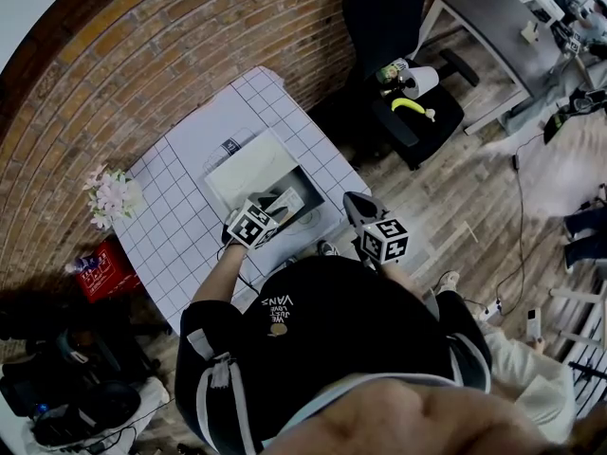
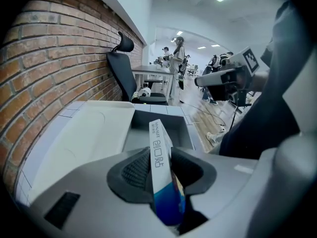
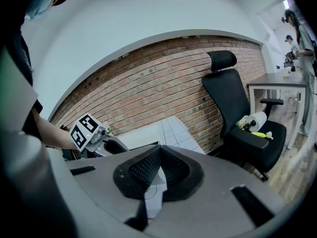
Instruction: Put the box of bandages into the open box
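Note:
The bandage box (image 2: 161, 162), narrow and white with a blue end, stands on edge between the jaws of my left gripper (image 2: 161, 152). The jaws have spread and the pads no longer press on it. Just beyond it lies the open box (image 2: 143, 133), grey inside, its white lid (image 2: 94, 133) folded back to the left. In the head view my left gripper (image 1: 280, 209) hovers over the open box (image 1: 315, 197) on the tiled table (image 1: 180, 226). My right gripper (image 1: 358, 207) hangs off the table's near right corner, shut and empty (image 3: 158, 155).
A black office chair (image 1: 408, 93) with a paper roll and a yellow thing on its seat stands to the right of the table. Pink flowers (image 1: 112, 192) sit at the table's left corner, a red crate (image 1: 100, 273) on the floor below. A grey desk (image 1: 484, 17) is far right.

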`<state>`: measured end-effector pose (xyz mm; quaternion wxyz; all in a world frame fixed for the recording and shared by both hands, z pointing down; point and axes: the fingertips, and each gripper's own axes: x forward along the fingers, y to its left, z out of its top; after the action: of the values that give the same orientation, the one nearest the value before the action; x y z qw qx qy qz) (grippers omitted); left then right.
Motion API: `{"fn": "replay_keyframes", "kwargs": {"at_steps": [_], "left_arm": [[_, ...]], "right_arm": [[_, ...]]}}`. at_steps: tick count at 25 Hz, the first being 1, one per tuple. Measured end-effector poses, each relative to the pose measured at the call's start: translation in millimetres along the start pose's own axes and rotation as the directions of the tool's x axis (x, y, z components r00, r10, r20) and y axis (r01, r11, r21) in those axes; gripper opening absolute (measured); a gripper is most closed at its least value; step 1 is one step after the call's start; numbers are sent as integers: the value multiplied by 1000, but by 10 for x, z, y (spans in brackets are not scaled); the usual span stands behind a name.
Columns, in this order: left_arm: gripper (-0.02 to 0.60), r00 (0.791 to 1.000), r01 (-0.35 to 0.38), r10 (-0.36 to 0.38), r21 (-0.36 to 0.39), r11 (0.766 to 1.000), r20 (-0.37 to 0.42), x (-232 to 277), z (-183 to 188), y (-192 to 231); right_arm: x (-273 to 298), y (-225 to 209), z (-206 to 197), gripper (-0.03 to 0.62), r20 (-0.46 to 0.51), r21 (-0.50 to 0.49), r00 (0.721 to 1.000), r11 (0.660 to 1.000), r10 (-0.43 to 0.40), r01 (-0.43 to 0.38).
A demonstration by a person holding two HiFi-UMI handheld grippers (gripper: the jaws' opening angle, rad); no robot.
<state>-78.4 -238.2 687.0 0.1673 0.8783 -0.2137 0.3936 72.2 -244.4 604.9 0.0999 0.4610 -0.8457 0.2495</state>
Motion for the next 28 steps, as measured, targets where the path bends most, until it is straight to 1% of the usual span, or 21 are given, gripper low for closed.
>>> {"fn": "replay_keyframes", "kwargs": {"at_steps": [4,6,10,13,16,22,28], "left_arm": [[126,1000,-20,20,-5,1000,24,4,-9,41],[132,999,-41,41,-11,999,32,0,-18,81],[148,997,-72,73,-18,997,25,-27,-62,141],[157,996,-78,79,-27,997,35,-31,-61,150],[193,996,-78,78,-27,997,33,-39,-56,119],[195,995,-82,84,-36,996,49,-38,-59,133],[195,991,-84,91,-81,993,93,-70,-12,121]], "right_arm": [[6,0,-10,-3,-3,0,1000,1000,2,-2],[3,5,-14,-3,-9,1,1000,1000,4,-4],[5,29,-2,-3,-13,-1,1000,1000,11,-11],[10,40,0,-3,-20,-5,1000,1000,15,-16],[10,47,-10,-3,-20,-6,1000,1000,18,-18],[32,62,-16,-3,-23,-9,999,1000,23,-23],[48,50,16,-3,-18,-11,999,1000,26,-27]]}}
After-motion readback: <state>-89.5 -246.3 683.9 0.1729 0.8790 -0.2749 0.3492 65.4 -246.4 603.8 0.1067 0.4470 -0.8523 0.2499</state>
